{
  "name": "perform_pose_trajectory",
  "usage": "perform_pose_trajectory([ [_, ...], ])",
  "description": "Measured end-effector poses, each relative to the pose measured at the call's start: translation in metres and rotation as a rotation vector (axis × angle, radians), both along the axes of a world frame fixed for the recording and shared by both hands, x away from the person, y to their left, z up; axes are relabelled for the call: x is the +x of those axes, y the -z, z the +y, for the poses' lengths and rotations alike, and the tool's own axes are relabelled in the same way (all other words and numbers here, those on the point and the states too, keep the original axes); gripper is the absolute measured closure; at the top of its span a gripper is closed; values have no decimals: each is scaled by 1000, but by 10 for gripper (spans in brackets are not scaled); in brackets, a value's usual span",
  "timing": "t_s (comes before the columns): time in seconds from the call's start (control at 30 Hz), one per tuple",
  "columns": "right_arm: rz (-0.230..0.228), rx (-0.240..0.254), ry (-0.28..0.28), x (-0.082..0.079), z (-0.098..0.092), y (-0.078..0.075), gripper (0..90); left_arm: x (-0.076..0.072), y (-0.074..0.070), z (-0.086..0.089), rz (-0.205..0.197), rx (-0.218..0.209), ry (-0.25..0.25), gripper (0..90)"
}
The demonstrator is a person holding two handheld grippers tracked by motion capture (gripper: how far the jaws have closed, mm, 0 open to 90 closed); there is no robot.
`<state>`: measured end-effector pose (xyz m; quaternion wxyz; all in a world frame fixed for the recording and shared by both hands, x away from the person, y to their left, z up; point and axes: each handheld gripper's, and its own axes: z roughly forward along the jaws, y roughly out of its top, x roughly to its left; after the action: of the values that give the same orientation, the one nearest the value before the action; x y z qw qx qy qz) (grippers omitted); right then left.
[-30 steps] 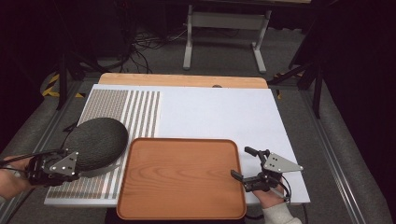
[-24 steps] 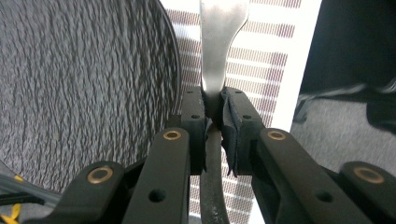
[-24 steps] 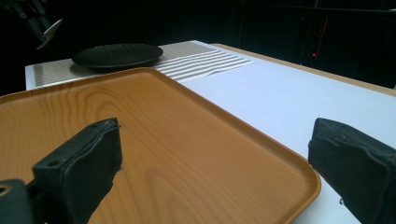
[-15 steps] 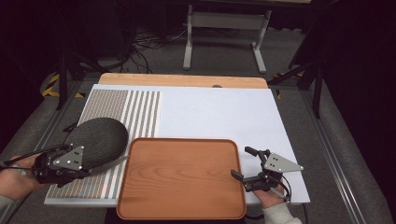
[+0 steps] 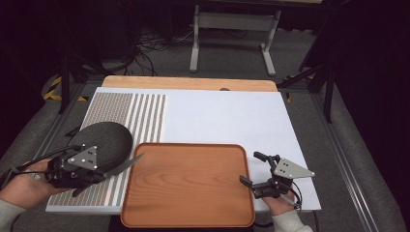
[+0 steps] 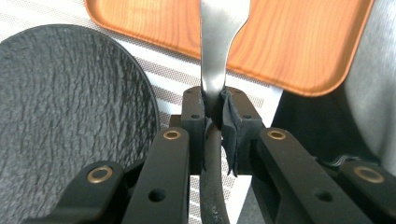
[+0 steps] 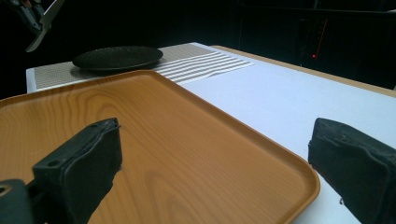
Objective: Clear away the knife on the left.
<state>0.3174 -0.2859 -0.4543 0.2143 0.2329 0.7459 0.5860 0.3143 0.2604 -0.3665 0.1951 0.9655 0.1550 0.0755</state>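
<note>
Hidden and cut-off parts around the held knife

In the left gripper view the knife (image 6: pixel 215 51) runs off the top edge, so its tip stays unseen (its dark handle drops out at the bottom between the jaws); the black plate (image 6: pixel 70 121) is cropped at the left. In the high view the left gripper (image 5: pixel 104 175) covers the plate's near rim, and the wooden tray (image 5: pixel 186 186) hides the table's front edge.

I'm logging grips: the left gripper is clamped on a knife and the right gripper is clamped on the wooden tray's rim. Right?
Not quite. The left gripper does clamp the knife, but the right gripper is open, its pads apart above the wooden tray with nothing between them, as the right gripper view shows.
</note>
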Motion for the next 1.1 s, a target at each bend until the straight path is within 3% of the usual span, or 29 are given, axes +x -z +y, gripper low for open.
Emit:
perform_pose_trajectory([
  [0.43, 1, -7, -2, 0, 1, 0, 34, 2, -2, -24, 60, -40, -95, 800],
  [0.83, -2, -6, -5, 0, 0, 0, 34, 3, 0, -49, 87, -127, -113, 800],
  [1.1, -4, -8, -5, -1, 0, 0, 34, 2, 2, -68, 92, -149, -96, 800],
])
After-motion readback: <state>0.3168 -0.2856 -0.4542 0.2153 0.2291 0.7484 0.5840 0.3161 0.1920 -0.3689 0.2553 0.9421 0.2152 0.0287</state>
